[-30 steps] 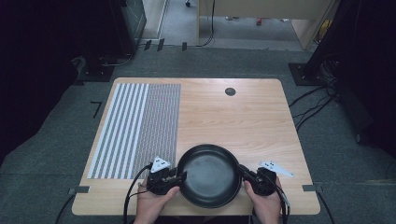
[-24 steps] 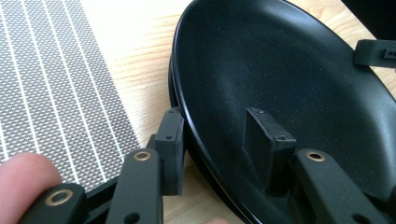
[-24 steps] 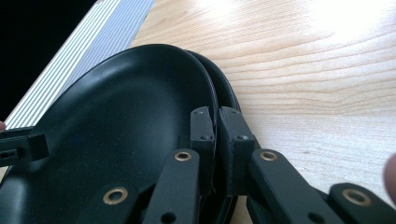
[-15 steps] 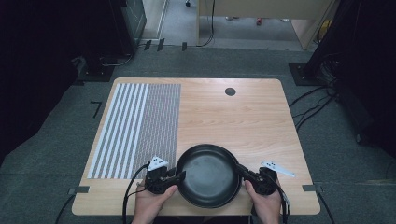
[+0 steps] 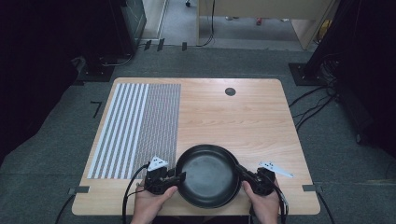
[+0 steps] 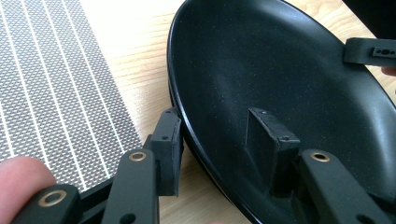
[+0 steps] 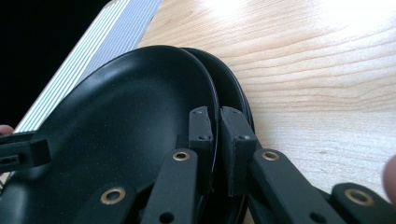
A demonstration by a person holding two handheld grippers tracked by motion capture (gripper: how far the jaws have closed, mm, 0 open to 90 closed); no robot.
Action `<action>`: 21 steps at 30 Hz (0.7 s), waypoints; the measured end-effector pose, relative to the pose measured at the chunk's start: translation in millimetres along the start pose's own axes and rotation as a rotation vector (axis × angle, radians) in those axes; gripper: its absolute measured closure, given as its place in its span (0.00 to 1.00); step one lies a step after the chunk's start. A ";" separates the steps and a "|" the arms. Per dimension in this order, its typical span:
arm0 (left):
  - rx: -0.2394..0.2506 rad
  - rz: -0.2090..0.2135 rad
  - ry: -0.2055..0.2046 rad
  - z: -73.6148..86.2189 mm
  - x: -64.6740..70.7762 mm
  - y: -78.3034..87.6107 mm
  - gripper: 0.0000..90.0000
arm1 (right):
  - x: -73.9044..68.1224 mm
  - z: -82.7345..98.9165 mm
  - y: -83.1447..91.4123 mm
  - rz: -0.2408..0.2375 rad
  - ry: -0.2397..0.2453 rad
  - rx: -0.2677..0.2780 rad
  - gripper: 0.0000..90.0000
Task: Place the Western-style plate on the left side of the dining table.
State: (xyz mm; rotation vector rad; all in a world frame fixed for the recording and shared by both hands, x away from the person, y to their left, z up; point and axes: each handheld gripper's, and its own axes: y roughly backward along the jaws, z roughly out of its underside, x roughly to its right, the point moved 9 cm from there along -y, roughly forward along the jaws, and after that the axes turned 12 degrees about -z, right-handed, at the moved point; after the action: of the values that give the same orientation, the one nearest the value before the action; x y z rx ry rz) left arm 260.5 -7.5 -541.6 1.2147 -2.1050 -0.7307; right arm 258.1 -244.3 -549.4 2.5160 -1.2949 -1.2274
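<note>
Black pans [image 5: 205, 175], two nested, sit at the near edge of the table [image 5: 243, 121] between two grippers: the right gripper [image 5: 245, 173] is clamped on their rim to steady them, the left gripper [image 5: 180, 176] straddles the opposite rim with its jaws just opening and slack, and one striped mat [image 5: 140, 121] lies beyond.

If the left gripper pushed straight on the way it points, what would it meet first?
The left gripper already straddles the rim of the round black pan. Pushed on, its inner jaw would likely meet the pan's floor, then the right gripper at the far rim; depth is uncertain.
</note>
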 end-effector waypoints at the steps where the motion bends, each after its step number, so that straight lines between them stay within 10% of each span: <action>1: -0.001 0.002 0.000 0.0 0.0 0.0 0.63 | -0.1 0.3 -0.1 -0.004 -0.007 0.001 0.93; 21: -0.014 0.029 0.026 -0.3 -2.8 1.4 0.66 | 1.9 0.7 -4.2 -0.050 -0.050 0.025 0.94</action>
State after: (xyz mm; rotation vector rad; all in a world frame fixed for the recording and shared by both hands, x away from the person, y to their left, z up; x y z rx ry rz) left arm 261.1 -4.4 -541.1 1.1775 -2.0884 -0.7121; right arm 261.1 -242.7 -552.6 2.5663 -1.2722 -1.2999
